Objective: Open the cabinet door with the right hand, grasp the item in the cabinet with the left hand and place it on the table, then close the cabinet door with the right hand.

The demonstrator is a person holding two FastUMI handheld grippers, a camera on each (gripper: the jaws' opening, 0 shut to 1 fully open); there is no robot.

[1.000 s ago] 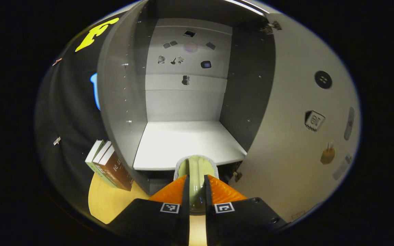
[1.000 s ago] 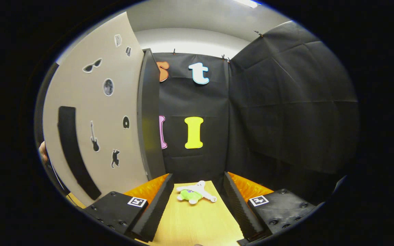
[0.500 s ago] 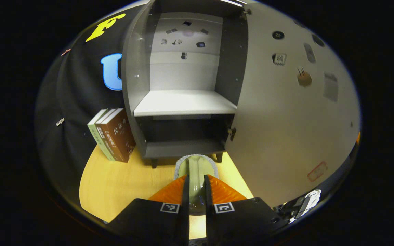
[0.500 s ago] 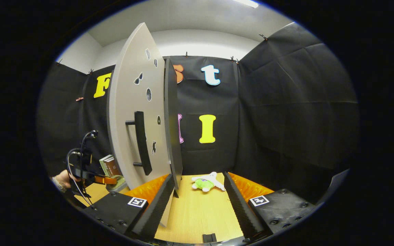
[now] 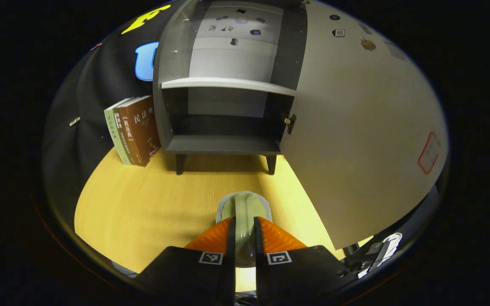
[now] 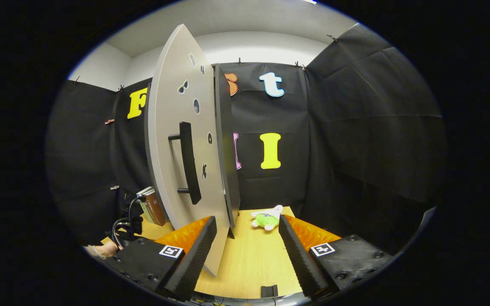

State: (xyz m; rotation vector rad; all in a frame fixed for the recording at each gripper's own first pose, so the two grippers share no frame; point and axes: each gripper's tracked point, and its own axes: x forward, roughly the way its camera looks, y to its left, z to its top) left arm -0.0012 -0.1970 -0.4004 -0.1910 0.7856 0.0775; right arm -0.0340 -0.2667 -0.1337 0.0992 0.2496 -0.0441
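Note:
My left gripper point(image 5: 243, 222) is shut on a pale green item with a fuzzy grey rim point(image 5: 243, 203). It holds the item just above the wooden table point(image 5: 160, 204), in front of the grey cabinet point(image 5: 223, 144). The cabinet door point(image 5: 355, 140) stands wide open on the right, and both the shelf point(image 5: 228, 83) and the lower compartment are bare. In the right gripper view, my right gripper point(image 6: 247, 250) is open with nothing between its fingers. It sits by the door's point(image 6: 172, 140) free edge, with the black handle point(image 6: 189, 168) up to its left.
Brown and green books point(image 5: 134, 127) lean against the cabinet's left side. A small green and white plush toy point(image 6: 267, 219) lies on the table point(image 6: 249, 263) beyond the right gripper. A hand point(image 6: 100, 251) shows low at the left of that view.
My left gripper has drawn back out of the cabinet and dropped low over the table, still holding the item. The right gripper has backed a little away from the door, which stays open.

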